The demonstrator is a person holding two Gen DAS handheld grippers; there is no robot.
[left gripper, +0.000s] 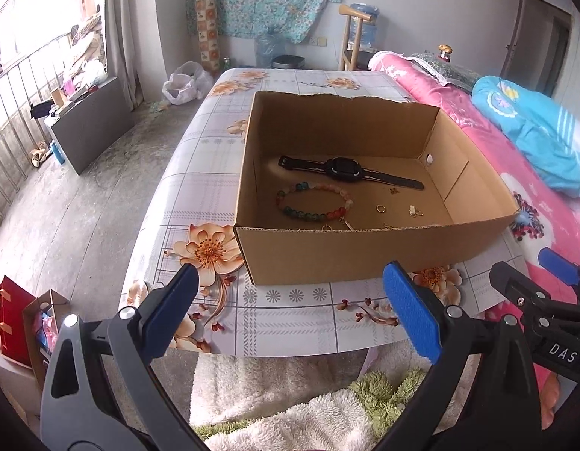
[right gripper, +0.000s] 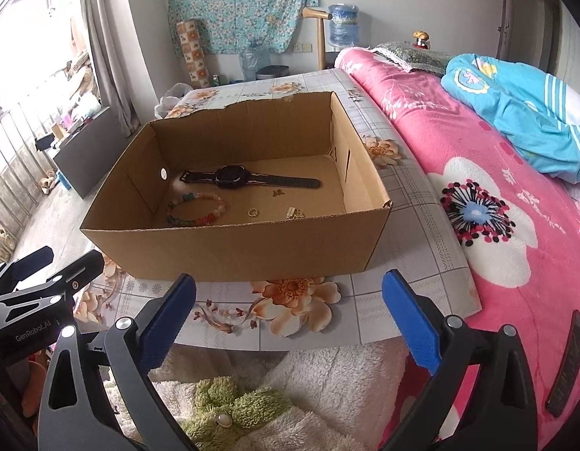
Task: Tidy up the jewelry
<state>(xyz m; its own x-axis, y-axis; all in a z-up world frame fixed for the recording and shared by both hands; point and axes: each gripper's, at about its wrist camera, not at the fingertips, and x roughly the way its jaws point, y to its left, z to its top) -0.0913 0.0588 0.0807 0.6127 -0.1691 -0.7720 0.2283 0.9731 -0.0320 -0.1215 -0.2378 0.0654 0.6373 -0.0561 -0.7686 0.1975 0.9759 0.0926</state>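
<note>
A cardboard box (left gripper: 365, 251) sits on the flower-patterned counter (left gripper: 199, 173), filling the middle of both views. On its floor lie a black watch (left gripper: 342, 168), a ring of coloured beads (left gripper: 314, 203), a small gold ring (left gripper: 380, 208), a gold clasp (left gripper: 414, 210) and a tiny gold charm (left gripper: 393, 190).

The left gripper (left gripper: 290, 308) is at the bottom of the left wrist view, its blue pads spread wide apart with nothing between them, short of the box's near wall. At the lower right edge of that view the right gripper (left gripper: 553, 293) shows in part. The right wrist view looks at the right gripper (right gripper: 290, 312) head-on: it is likewise released, wide and empty, above the counter's near edge, and the left gripper appears at its lower left edge.

Only the left wrist view catches more gold bits (left gripper: 336, 226) just behind the box's near wall, and red and brown gift bags (left gripper: 23, 323) at lower left. The right wrist view alone shows a dark flat object (right gripper: 568, 360) on the pink bed cover (right gripper: 477, 150) at lower right, and a green fuzzy item with a pearl-like bead (right gripper: 224, 419) at the bottom.
</note>
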